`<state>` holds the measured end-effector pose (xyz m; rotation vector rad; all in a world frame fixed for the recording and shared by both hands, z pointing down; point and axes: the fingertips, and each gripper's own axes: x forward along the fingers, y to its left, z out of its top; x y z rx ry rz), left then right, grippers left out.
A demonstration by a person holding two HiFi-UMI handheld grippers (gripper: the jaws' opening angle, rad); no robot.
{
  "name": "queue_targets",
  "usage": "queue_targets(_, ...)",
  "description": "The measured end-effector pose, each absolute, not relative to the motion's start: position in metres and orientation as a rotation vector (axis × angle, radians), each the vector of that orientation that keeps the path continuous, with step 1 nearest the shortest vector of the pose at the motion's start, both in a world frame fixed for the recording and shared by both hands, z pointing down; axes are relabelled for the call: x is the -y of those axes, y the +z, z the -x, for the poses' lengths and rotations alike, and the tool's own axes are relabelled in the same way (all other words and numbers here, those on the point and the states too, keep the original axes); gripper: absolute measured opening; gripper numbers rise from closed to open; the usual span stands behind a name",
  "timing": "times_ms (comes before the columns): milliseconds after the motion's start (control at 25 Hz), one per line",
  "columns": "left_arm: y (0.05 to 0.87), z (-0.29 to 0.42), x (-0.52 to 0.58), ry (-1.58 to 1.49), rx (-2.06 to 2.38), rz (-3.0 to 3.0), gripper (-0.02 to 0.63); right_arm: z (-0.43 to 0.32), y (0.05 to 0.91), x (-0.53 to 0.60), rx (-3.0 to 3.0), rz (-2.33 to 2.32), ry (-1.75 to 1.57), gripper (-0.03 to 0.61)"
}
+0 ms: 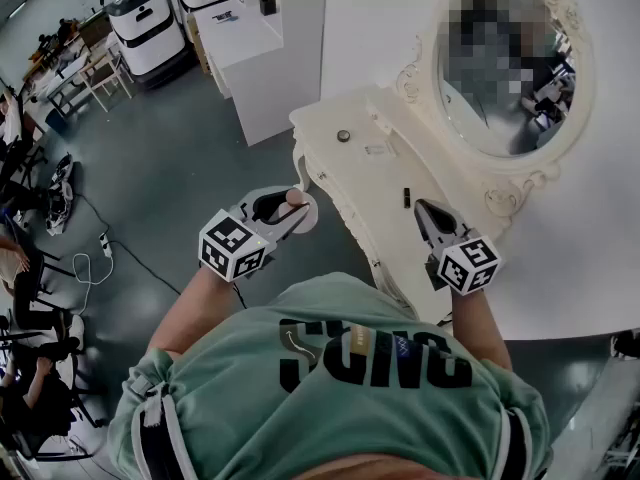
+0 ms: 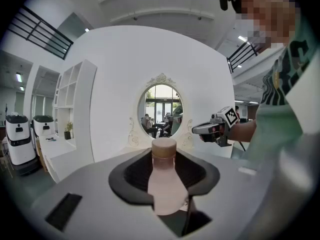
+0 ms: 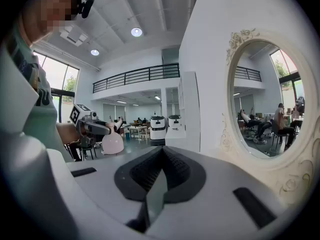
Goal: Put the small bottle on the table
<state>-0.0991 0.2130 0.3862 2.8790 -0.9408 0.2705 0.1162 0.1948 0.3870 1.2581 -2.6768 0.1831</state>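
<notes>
Your green T-shirt (image 1: 330, 368) fills the near edge of the head view, and both forearms reach out from it. In your left hand, the left gripper (image 1: 285, 208) has its jaws pinching the small bottle (image 2: 164, 181), a pale pink one with a tan cap. The dark pads close on its body and the cap stands clear beyond them. The bottle is in the air, not on the bench. It hangs over the grey floor (image 1: 170, 178), just off the left edge of the white dressing-table bench (image 1: 375, 183).

Your right gripper (image 1: 425, 211) is over the near right part of that bench. Its jaws are pressed together, with nothing between them.

On the bench, a small round thing (image 1: 343, 136) sits towards the far left, and a small dark object (image 1: 406, 197) lies nearer, close to the right gripper. An oval mirror (image 1: 500, 118) in an ornate white frame stands along the bench's right side.
</notes>
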Motion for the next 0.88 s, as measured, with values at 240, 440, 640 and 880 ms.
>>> queue_targets(240,0.376,0.085,-0.212,0.269,0.952,-2.892,0.143,-0.13,0.377,-0.196,2.691,-1.257,0.174,-0.007)
queue_targets(440,0.371,0.072,-0.211,0.268,0.984,-2.882,0.143,-0.145,0.369,-0.196,2.719,-1.245,0.206,-0.006)
queue_targets(640,0.368,0.052,-0.212,0.262,1.01,-2.876,0.143,-0.171,0.369,-0.199,2.721,-1.258,0.216,-0.006)
queue_targets(880,0.358,0.023,-0.211,0.25,1.043,-2.877,0.143,-0.203,0.366,-0.203,2.736,-1.243,0.208,-0.006)
